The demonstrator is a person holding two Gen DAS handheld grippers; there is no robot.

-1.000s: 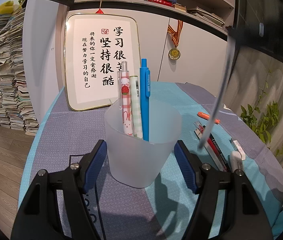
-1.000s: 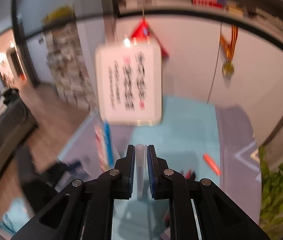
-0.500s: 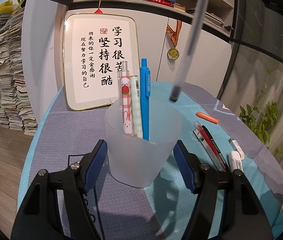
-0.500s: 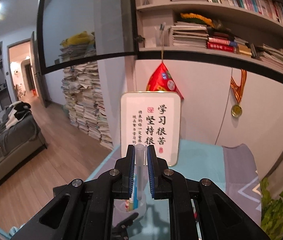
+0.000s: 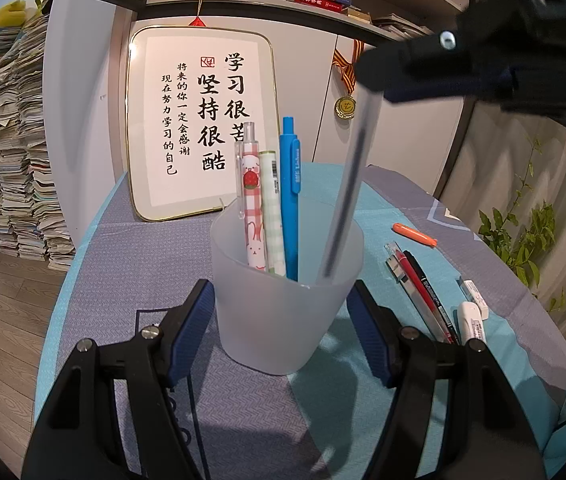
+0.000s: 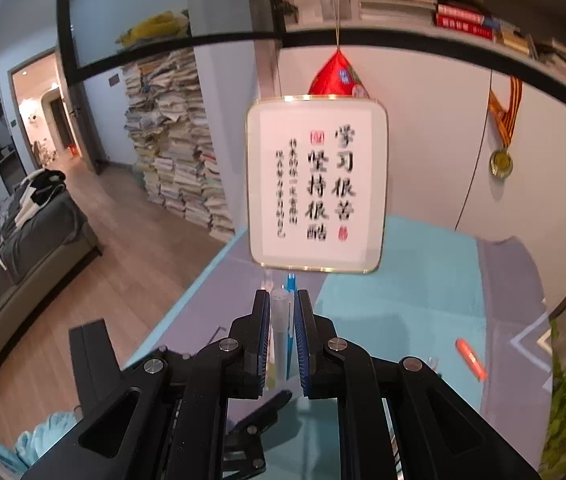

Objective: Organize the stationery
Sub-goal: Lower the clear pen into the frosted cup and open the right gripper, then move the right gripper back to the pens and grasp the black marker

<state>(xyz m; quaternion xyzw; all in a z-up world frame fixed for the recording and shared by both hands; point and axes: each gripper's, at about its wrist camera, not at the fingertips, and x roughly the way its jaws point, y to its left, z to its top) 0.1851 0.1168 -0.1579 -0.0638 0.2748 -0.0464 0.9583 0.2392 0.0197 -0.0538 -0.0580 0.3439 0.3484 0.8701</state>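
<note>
Right hand-held gripper (image 6: pixel 283 340) is clenched on a translucent grey pen (image 5: pixel 349 188), pinching its top end between the blue pads (image 6: pixel 264 340). Seen from the left wrist, that pen hangs tilted, its lower tip dipping inside the frosted cup (image 5: pixel 283 312) near the cup's right wall. Left hand-held gripper (image 5: pixel 283 332) stands released, its two blue fingers (image 5: pixel 189 332) flanking the cup on either side; whether they touch its wall cannot be told. The cup sits on the counter (image 5: pixel 131 280), toward the near edge, and already carries a pink checked pen (image 5: pixel 252 208), a pale green pen (image 5: pixel 273 212) and a blue pen (image 5: pixel 290 196), all upright and leaning on the far wall. To the right of the cup, loose on the counter, lie a red pen (image 5: pixel 421 292) and a black pen (image 5: pixel 433 296) side by side, a white correction tape (image 5: pixel 471 320) nearer the right edge, and an orange cap (image 5: pixel 414 235) farther back. A framed calligraphy board (image 5: pixel 199 128) leans at the counter's far edge.
</note>
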